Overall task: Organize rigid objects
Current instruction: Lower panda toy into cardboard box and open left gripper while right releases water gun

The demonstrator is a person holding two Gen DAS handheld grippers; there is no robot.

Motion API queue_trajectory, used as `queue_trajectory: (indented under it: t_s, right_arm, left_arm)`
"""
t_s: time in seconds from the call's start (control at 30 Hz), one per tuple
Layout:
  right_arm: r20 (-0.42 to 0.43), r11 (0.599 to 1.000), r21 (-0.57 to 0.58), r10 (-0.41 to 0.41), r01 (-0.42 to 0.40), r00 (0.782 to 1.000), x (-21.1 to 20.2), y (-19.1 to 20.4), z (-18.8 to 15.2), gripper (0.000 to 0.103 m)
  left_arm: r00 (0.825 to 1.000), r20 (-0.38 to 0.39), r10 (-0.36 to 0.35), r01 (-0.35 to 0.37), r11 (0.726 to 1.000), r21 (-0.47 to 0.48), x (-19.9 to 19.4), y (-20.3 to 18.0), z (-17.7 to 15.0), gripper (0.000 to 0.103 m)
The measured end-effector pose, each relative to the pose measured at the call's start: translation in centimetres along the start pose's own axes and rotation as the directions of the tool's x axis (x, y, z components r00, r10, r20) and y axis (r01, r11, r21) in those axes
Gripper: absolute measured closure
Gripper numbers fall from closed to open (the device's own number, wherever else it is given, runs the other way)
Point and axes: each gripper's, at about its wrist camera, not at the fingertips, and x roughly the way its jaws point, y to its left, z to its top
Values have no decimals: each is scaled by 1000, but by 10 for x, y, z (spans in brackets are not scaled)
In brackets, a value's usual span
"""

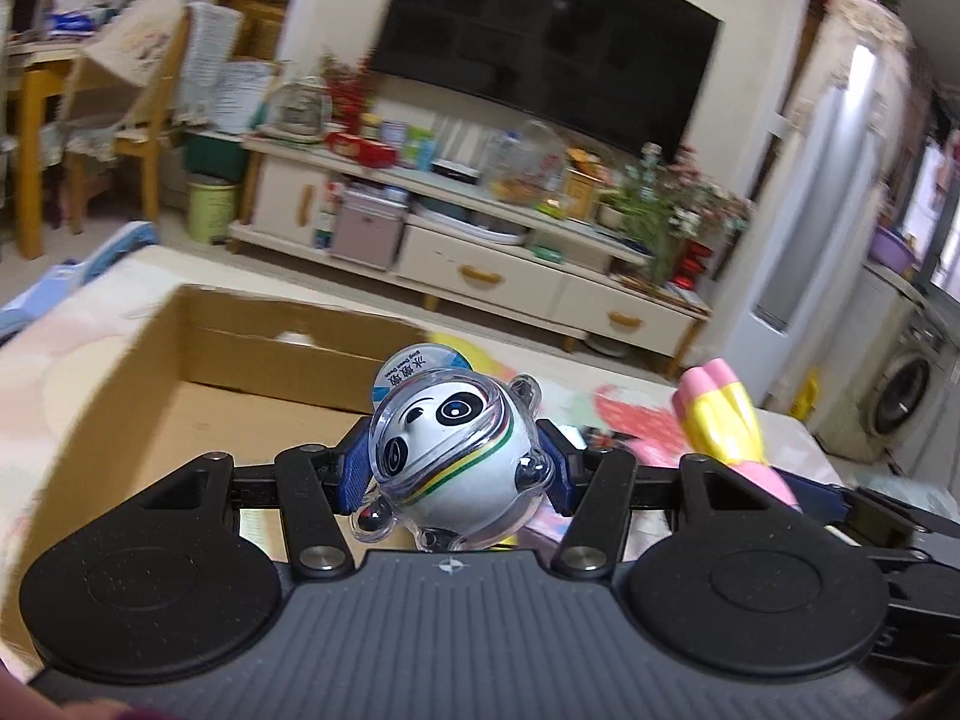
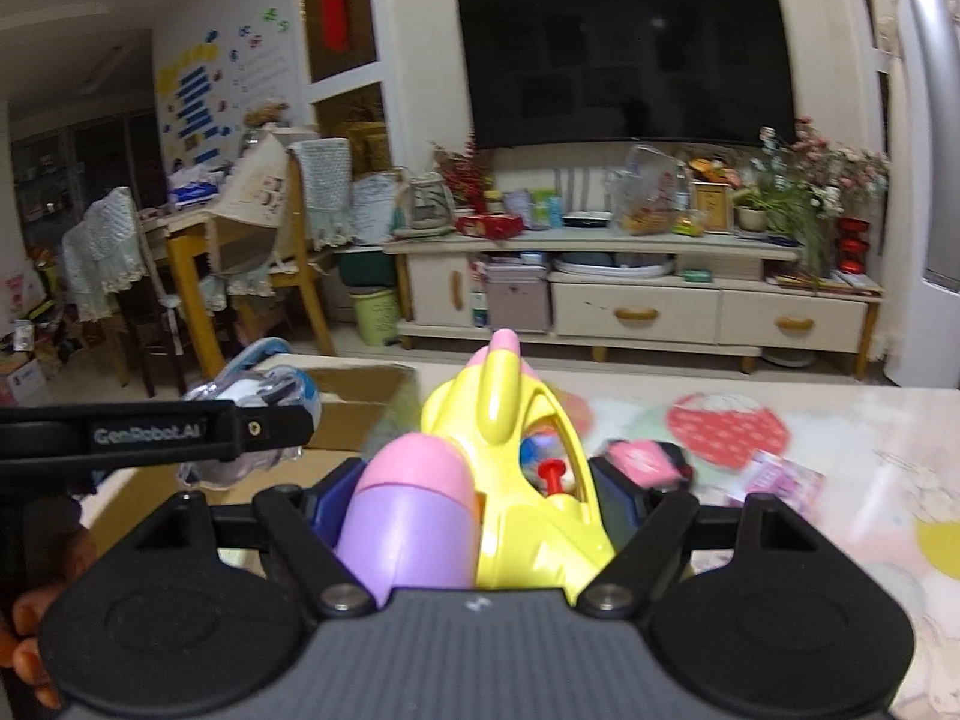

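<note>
Left wrist, fingers clamp glossy round panda toy — right fingers grip smooth plastic water gun.

A table under a printed pastel cloth carries an open cardboard box at ten o'clock and small pink items at two o'clock.

LIGHT: warm, dim indoor | GLARE: reflected on tall cabinet at 2 o'clock | BLUR: motion smear throughout | DISTORTION: fisheye bending, corners vignetted
</note>
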Motion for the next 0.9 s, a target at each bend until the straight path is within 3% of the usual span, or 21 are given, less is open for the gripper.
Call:
queue_trajectory:
  t_s: [0.4, 0.7, 0.9]
  right_arm:
    - [-44, 986, -75, 147, -150, 988, 55, 65, 6, 25]
    - [-110, 970, -98, 213, -224, 971, 80, 91, -6, 25]
    - [-151, 963, -163, 189, -213, 970, 91, 106, -18, 25]
  left_arm:
    - [985, -31, 168, -170, 978, -118, 8, 47, 9, 34]
    - [976, -91, 199, -210, 968, -134, 13, 47, 7, 34]
    - [969, -131, 211, -225, 969, -106, 18, 48, 3, 35]
